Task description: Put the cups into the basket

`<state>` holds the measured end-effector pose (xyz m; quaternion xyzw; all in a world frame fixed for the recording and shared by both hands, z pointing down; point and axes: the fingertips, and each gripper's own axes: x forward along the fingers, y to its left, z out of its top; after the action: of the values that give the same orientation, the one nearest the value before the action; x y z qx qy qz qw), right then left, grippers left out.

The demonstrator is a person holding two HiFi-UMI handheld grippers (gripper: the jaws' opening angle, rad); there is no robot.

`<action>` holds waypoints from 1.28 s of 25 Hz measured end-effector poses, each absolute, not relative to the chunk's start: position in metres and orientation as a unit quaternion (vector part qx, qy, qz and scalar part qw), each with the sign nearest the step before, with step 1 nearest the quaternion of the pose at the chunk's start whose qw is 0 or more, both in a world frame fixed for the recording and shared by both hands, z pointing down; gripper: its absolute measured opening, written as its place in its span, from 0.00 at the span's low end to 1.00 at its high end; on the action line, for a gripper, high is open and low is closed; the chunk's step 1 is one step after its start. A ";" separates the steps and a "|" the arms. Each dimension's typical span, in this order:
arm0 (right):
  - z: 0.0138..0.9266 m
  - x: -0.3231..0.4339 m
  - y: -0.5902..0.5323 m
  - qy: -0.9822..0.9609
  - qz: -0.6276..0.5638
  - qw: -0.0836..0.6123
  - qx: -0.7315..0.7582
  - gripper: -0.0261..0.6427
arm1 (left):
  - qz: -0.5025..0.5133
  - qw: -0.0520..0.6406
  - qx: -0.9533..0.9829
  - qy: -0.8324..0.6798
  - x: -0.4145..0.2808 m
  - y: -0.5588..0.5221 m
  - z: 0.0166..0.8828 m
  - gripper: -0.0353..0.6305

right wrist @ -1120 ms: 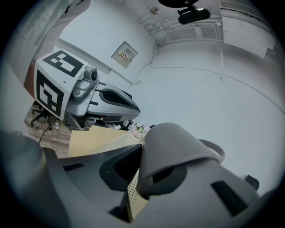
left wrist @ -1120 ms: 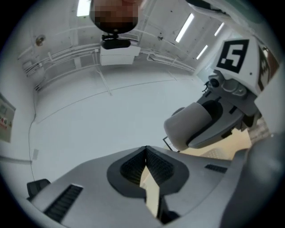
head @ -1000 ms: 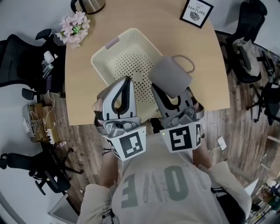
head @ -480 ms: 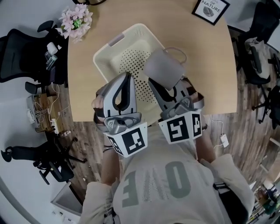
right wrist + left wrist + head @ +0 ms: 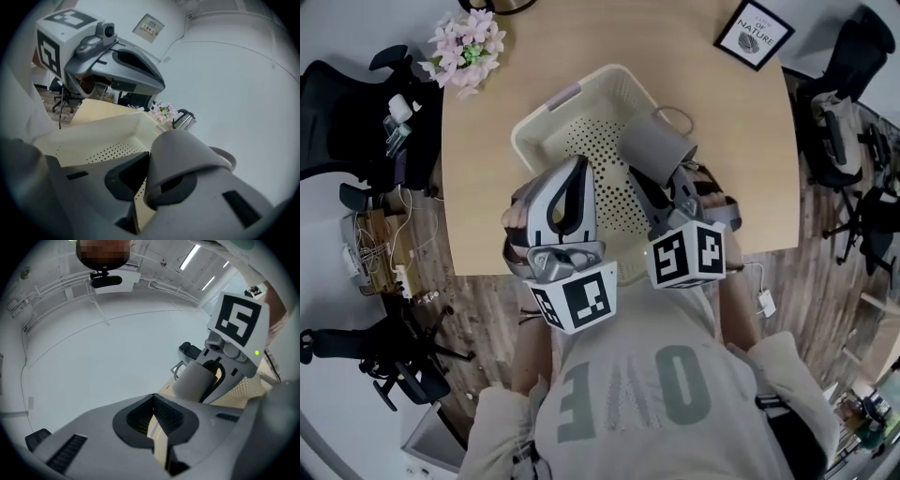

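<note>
A grey cup [image 5: 659, 150] with a handle hangs tilted over the right part of the cream perforated basket [image 5: 546, 127]. My right gripper [image 5: 653, 185] is shut on the cup's rim. In the right gripper view the cup [image 5: 183, 154] covers the jaw tips, and the basket [image 5: 103, 133] lies just below. My left gripper [image 5: 572, 183] is over the basket's near side. It is shut, with nothing between its pads [image 5: 159, 411]. From the left gripper view the cup [image 5: 194, 380] shows to the right, held in the right gripper.
The basket stands on a light wooden table [image 5: 483, 206]. Pink flowers [image 5: 467, 52] and a kettle [image 5: 497, 4] are at its far left, a framed picture [image 5: 754, 35] at its far right. Office chairs [image 5: 347, 103] stand on both sides.
The right gripper has come down with the cup and tipped further, so the cup now hangs lower over the basket. The left gripper has moved a little forward over the basket.
</note>
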<state>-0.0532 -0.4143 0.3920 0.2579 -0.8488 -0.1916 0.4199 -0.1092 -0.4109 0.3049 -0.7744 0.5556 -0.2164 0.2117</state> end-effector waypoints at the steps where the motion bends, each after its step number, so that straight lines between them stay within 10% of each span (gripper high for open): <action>1: 0.399 -0.054 -0.415 -0.843 -0.196 0.435 0.248 0.09 | -0.215 0.206 -0.776 0.556 -0.112 -0.411 0.308 0.07; 16: 0.527 -0.057 -0.392 -0.726 -0.185 0.662 -0.021 0.10 | -0.190 0.134 -0.769 0.595 -0.165 -0.410 0.349 0.07; 32: 0.550 -0.050 -0.375 -0.669 -0.199 0.711 -0.087 0.19 | -0.165 0.116 -0.752 0.627 -0.199 -0.398 0.353 0.07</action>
<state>-0.0504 -0.3746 0.5503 -0.0871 -0.6691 -0.1990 0.7107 -0.1986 -0.3978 0.3529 -0.7522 0.6271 -0.1654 0.1162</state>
